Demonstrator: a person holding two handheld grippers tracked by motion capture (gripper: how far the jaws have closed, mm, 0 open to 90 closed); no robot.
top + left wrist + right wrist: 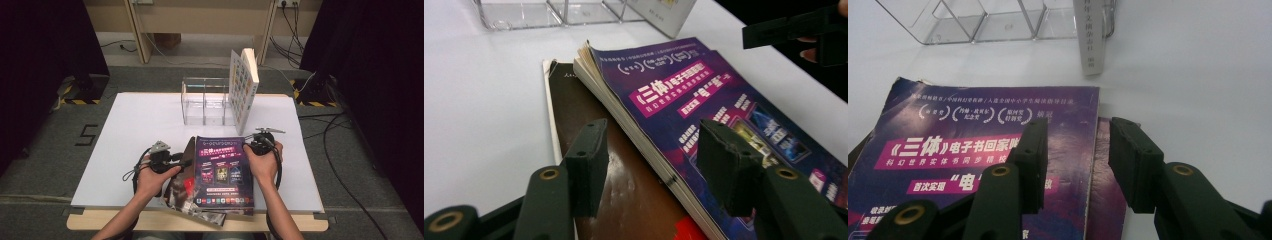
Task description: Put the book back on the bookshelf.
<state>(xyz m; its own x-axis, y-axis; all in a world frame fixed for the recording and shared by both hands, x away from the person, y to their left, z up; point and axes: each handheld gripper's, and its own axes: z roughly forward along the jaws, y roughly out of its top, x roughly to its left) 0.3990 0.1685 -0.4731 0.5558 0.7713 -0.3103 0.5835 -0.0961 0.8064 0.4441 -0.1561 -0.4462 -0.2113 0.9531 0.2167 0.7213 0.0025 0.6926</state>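
Observation:
A purple paperback point(222, 172) lies face up near the table's front edge, on top of a brown book point(624, 190) and a glossy magazine point(182, 192). My left gripper point(184, 161) is at the stack's left side. In the left gripper view the left gripper point(651, 160) stands open, one jaw over the brown cover and the other over the purple paperback point(704, 95). My right gripper point(248, 145) hovers at the paperback's far right corner. Seen in its own view, the right gripper point(1078, 160) is open astride the right edge of the purple paperback point(973, 150). Neither pair of pads presses on anything.
A clear acrylic organizer point(205, 100) with several slots stands at the back middle of the white board point(135, 130). An upright book point(243, 90) leans in its right end. The stack overhangs the board's front edge slightly.

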